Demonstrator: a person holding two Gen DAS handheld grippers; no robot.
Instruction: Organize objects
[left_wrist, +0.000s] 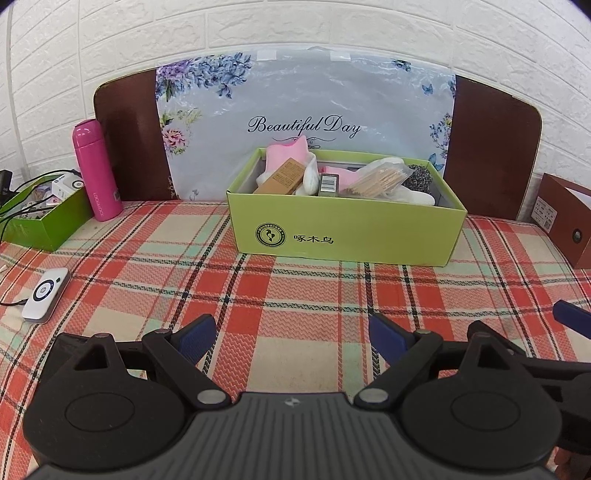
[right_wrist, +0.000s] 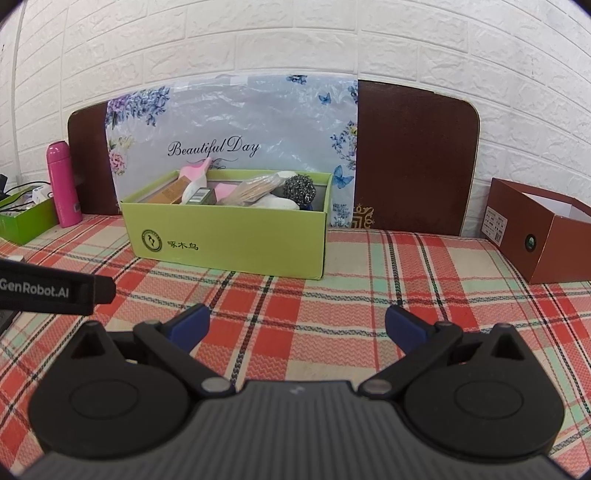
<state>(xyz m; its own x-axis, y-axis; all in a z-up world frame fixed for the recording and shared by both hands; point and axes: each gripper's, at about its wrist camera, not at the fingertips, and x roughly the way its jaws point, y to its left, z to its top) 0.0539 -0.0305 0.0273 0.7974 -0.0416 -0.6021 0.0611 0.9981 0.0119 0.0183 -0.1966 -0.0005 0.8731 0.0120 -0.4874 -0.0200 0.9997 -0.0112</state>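
Ahead of my grippers: lime-green box (left_wrist: 347, 232) with a dark green round logo. Under them, a cloth (left_wrist: 295, 295) plaid in red-orange, cream and mint with dark lines. Far left a hot-pink bottle (left_wrist: 96, 170); far right a reddish-brown box (right_wrist: 535, 236). My fingertip pads (right_wrist: 192, 325) are blue.

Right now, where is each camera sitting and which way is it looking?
Left wrist: sits on the left gripper, low over the plaid cloth, facing the green box and wall; its own open blue fingers show, plus a right-gripper fingertip at the far right.
Right wrist: sits on the right gripper, facing the same way, green box to its left, brown box to its right; the left gripper's side pokes in.
Shared: green box, pink bottle, floral bag.
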